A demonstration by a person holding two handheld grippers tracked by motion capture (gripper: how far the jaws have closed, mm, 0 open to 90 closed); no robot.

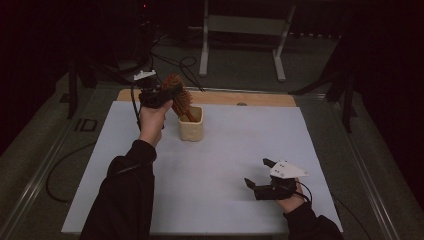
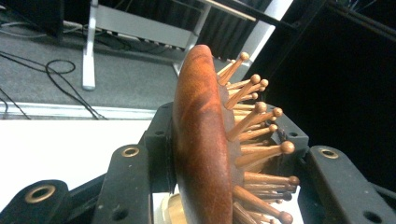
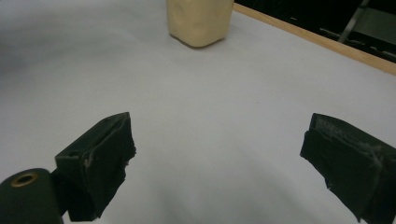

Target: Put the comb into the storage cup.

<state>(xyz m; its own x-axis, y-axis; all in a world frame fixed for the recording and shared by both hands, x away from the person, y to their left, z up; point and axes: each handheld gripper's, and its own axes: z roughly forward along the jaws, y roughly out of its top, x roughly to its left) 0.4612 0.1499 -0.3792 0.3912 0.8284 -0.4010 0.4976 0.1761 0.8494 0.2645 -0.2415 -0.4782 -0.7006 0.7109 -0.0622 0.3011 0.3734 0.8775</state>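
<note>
A reddish wooden hairbrush (image 1: 180, 96) with ball-tipped wooden pegs stands tilted, its handle end down inside a cream cup (image 1: 191, 128) at the back of the table. My left gripper (image 1: 169, 94) is shut on the brush head. In the left gripper view the jaws press the brush (image 2: 201, 140) from both sides, pegs pointing right, with the cup's rim (image 2: 170, 210) just below. My right gripper (image 1: 255, 171) rests low at the front right, open with nothing between its jaws. In the right gripper view it (image 3: 219, 154) points toward the cup (image 3: 201, 18).
A white sheet (image 1: 225, 165) covers the table, with a wooden strip (image 1: 260, 99) along the far edge. Behind the table stands a white metal frame (image 1: 240, 25), and cables (image 1: 170, 60) lie on the grey floor. Dark surroundings at both sides.
</note>
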